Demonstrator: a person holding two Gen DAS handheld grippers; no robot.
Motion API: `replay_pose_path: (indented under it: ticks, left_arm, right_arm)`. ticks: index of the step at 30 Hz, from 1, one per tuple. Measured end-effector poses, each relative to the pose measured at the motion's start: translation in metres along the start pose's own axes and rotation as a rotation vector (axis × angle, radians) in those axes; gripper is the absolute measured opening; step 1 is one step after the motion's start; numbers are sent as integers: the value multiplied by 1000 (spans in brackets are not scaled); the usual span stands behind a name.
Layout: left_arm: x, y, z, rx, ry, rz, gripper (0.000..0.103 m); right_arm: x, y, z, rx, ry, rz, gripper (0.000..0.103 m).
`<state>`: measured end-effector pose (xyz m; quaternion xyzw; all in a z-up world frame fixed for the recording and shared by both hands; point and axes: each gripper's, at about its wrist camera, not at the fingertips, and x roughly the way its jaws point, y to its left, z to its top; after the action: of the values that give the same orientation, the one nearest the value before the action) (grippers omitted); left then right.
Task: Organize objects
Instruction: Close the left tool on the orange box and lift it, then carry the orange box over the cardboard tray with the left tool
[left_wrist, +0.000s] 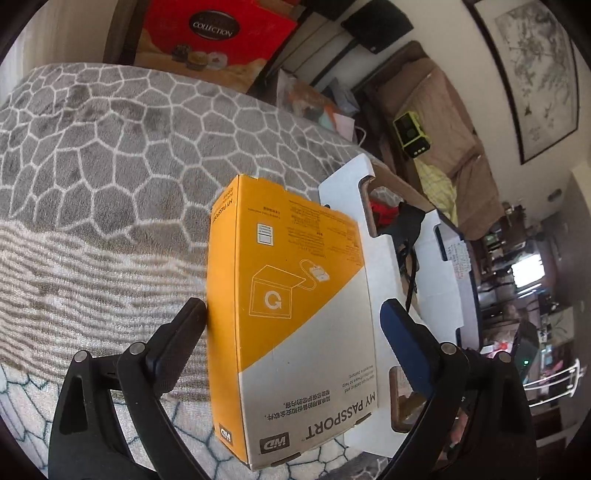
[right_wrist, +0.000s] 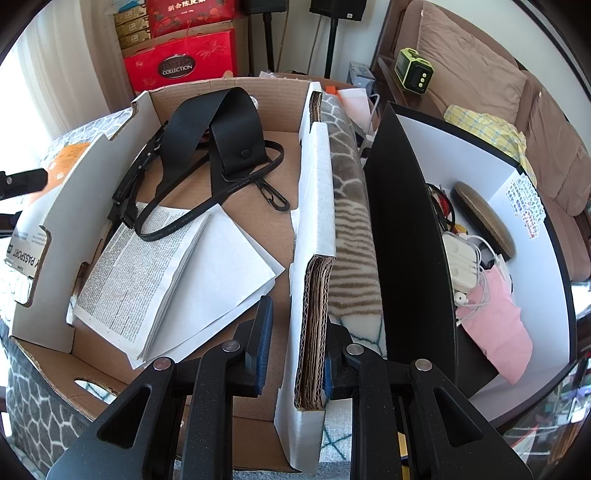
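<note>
Left gripper (left_wrist: 291, 317) clamped on yellow-and-white WD box (left_wrist: 291, 295); black finger (left_wrist: 184, 332) pressed on yellow narrow side at centre-left of left wrist view, blue-padded finger (left_wrist: 399, 332) against opposite side, contact there partly hidden by box edge; box held upright above grey patterned blanket (left_wrist: 92, 147), just beside white wall of cardboard tray (left_wrist: 343, 192) at centre-right.

Right gripper (right_wrist: 295, 339) closed onto tray's right-hand corrugated wall (right_wrist: 314, 295), bottom centre of right wrist view; one finger inside tray, other outside, prob. steadying it.

Inside tray: black strap (right_wrist: 221, 125) upper centre, folded printed papers (right_wrist: 155, 273) lower left; bare cardboard floor btwn papers & right wall.

Handling, as judgement: box likely light, stiff retail carton, smooth printed faces so somewhat slippery; thin walls may dent under hard squeeze; best grip across narrow sides near mid-height, as now; not fragile outside, contents unknown. Tray wall rigid enough to pinch, though may flex if pulled.

Second white bin (right_wrist: 517, 192) at right w/ cables & pink item.
</note>
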<state>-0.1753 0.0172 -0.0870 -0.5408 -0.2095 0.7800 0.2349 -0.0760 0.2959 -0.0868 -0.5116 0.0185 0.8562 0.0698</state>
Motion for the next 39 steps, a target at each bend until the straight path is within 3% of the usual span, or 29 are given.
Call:
replay_pose_path:
  ticks: [9,12,15,17,22,27,39]
  left_arm:
    - [-31,-36,8,64,-77,1,96]
    - [-20,-54,6,66,-12,-50,96]
    - [-5,-75,0,125,10,-7,96]
    - [4,-82,-4,140,35,2,91]
    - [8,-84,-7,171,18,142,58]
    - [-5,-80,-7,176,2,173,47]
    - [-62,-94,1,197,-121,142,42]
  right_arm:
    - [0,1,0,7,-6,-1,22]
    - [0,1,0,9,-9,1,23]
    - [0,1,0,9,-9,1,23]
    - [1,1,0,10,-9,2,23]
    - [1,2,0,10,-10,2,23]
    - [1,2,0,12,-10,2,23]
    - [-9,4,0,24,-3,15,27]
